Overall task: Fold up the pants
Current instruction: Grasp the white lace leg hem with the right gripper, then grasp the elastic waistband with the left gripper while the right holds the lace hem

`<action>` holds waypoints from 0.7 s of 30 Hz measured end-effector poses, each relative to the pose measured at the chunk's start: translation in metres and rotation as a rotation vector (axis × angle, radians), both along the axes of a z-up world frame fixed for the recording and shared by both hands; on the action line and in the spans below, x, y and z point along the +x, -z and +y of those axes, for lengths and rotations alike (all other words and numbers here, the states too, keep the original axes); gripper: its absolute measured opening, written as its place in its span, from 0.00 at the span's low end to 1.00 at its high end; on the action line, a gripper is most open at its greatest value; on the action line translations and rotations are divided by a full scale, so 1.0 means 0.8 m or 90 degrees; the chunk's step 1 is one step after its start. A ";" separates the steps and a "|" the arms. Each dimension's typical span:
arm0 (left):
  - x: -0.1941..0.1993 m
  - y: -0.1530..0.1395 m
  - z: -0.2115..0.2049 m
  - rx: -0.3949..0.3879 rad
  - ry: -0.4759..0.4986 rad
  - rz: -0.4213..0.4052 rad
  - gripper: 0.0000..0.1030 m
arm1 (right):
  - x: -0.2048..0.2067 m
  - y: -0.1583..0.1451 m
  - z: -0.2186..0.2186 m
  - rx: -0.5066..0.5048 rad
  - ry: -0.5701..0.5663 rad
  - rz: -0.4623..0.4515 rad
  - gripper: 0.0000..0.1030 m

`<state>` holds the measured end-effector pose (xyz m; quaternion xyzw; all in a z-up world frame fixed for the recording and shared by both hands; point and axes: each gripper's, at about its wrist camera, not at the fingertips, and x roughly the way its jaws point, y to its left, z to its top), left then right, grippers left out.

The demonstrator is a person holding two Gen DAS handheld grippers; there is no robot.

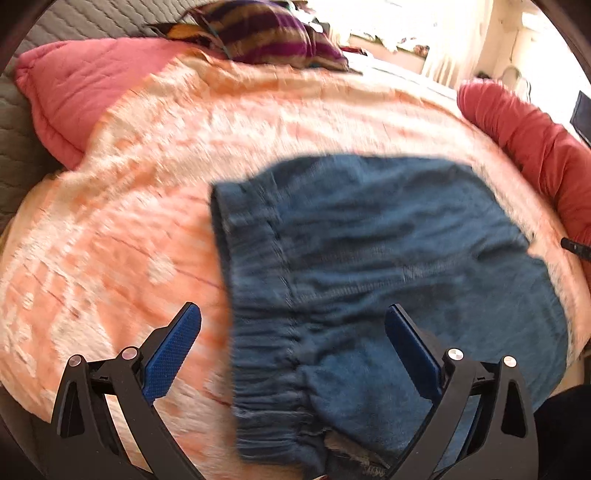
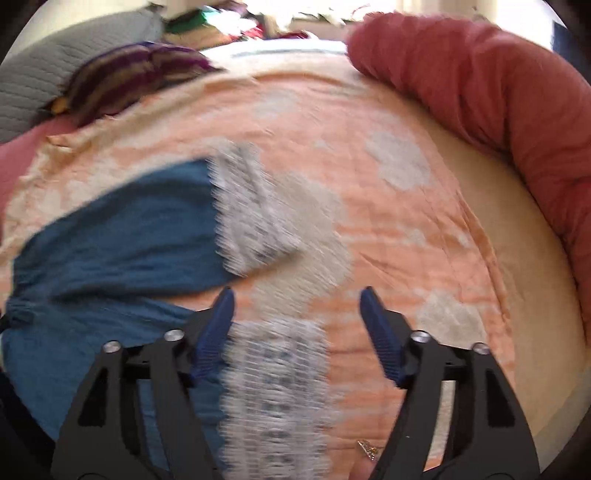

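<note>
Nearest to us in the left wrist view, our left gripper hangs with its jaws spread wide and nothing between them; its left blue pad sits over the bedspread and its right pad over the pants. The blue pants lie flat on the bed, toward its near edge, and the gathered waistband runs just ahead of that gripper. The picture is smeared by motion, so finer folds in the cloth are hard to read.

In the right wrist view our right gripper is also wide open and empty. Between its fingers lies one leg end trimmed with pale lace, and a second lace cuff lies just beyond, at the end of the other blue leg. Both legs stretch away to the left of this view.

Farther off, a rolled red blanket borders the right edge of the bed. A pink quilted pillow rests at the far left corner, with a purple and tan striped cushion beside it at the far edge. A grey quilted surface rises behind them
</note>
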<state>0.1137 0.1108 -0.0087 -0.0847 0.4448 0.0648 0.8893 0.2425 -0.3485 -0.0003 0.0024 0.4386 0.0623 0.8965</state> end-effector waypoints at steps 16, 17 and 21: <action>0.075 -0.045 0.062 -0.003 -0.036 -0.001 0.96 | 0.018 -0.051 0.239 0.006 -0.327 -0.057 0.88; 0.085 -0.043 0.064 0.004 -0.033 0.002 0.96 | 0.022 -0.050 0.257 -0.005 -0.342 -0.058 0.88; 0.116 -0.024 0.075 0.022 -0.024 0.020 0.96 | 0.032 -0.041 0.302 -0.031 -0.383 -0.044 0.88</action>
